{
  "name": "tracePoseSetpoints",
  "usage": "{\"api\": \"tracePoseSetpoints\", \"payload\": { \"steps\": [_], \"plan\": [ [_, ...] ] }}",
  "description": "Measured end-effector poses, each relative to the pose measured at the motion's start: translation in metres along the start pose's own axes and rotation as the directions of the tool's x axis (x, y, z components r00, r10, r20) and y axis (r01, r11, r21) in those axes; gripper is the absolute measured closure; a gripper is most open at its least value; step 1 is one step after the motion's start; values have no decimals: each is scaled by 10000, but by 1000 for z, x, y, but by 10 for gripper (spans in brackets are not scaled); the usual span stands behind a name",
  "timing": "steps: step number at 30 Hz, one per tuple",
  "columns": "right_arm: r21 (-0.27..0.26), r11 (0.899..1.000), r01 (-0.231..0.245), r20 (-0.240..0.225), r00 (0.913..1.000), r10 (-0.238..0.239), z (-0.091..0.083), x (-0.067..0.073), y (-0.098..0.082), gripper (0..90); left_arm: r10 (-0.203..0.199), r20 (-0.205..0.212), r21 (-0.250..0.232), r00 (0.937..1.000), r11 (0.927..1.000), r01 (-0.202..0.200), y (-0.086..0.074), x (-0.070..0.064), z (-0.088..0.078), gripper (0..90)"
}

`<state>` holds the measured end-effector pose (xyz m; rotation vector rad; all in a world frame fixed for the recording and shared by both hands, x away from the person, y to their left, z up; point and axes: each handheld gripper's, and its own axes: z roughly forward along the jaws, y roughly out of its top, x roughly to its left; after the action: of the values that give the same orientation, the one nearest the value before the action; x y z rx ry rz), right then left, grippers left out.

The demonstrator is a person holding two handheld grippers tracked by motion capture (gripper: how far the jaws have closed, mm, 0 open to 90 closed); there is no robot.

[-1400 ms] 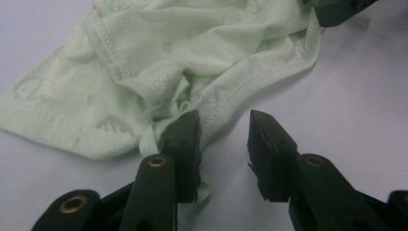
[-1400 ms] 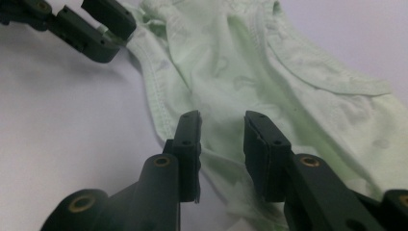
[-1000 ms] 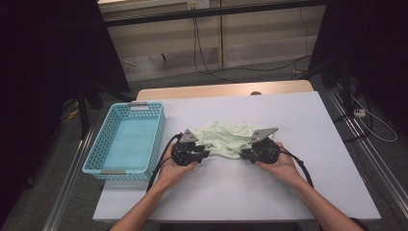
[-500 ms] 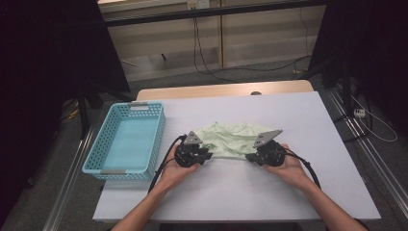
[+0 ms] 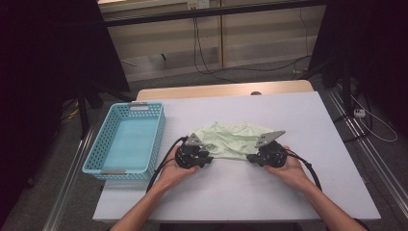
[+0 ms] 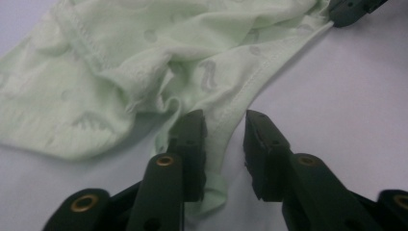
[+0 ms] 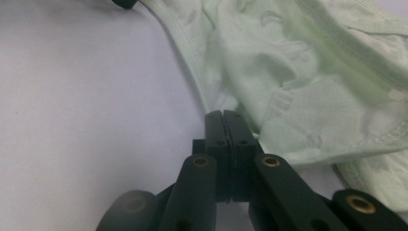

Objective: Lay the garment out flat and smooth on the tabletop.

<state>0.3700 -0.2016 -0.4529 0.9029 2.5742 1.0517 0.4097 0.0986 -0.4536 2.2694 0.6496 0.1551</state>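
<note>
Now left gripper point(image 6: 225, 144) fingers apart astride garment point(image 5: 231, 139) hem; right gripper point(image 7: 224, 126) fingers pinched closed on hem; bare table point(image 5: 250, 192) nearside.

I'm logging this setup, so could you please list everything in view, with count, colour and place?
garment: one, pale green with a faint print, crumpled at the table's middle, between the grippers.
basket: one, light blue, perforated, at the table's left side.
table: one, white top with a wooden far edge.
cables: several, dark, on the floor beyond the table.
left gripper: one, black, at the garment's left corner; jaws apart, the hem lying between them.
right gripper: one, black, at the garment's right edge; jaws shut, whether cloth is pinched cannot be told.
hands: two, each holding a gripper, forearms entering from the bottom of the high view.
</note>
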Motion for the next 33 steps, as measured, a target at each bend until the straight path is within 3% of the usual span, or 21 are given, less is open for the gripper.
{"api": "tracePoseSetpoints", "payload": {
  "steps": [2,3,6,8,10,15,19,21,26,33],
  "plan": [
    [9,10000,47,26,10000,-47,0,0,0,900,-81,73,-91,9999,9999,82,-3,2,-2,749],
    [5,10000,6,-12,10000,-6,0,0,0,900,115,-77,-65,9999,9999,-116,-3,1,-2,778],
    [-2,10000,-43,-46,10000,43,0,-1,0,900,180,-429,104,9989,9998,-176,0,-3,-1,850],
    [19,10000,-21,-7,10000,21,0,0,0,900,213,-430,201,9988,9996,-204,1,-3,-2,887],
    [51,10000,2,13,10000,-2,-1,0,1,900,311,-149,427,9994,9986,-305,3,-3,-7,891],
    [221,9998,-3,-93,10000,5,-4,0,-2,900,141,99,500,9999,9986,-146,-4,-4,-13,891],
    [377,9990,259,91,9996,-263,-6,6,-1,900,127,314,468,9994,9988,-142,-4,-5,-13,890],
    [71,9995,318,11,9995,-318,-8,7,0,900,192,277,487,9994,9986,-205,-4,-6,-12,885],
    [-701,9975,38,412,9992,-9,-13,1,5,771,105,388,453,9992,9989,-122,-4,-8,-11,874],
    [-391,9979,526,344,9981,-513,3,1,8,674,57,395,441,9992,9990,-75,-4,-7,-11,872]
  ]
}}
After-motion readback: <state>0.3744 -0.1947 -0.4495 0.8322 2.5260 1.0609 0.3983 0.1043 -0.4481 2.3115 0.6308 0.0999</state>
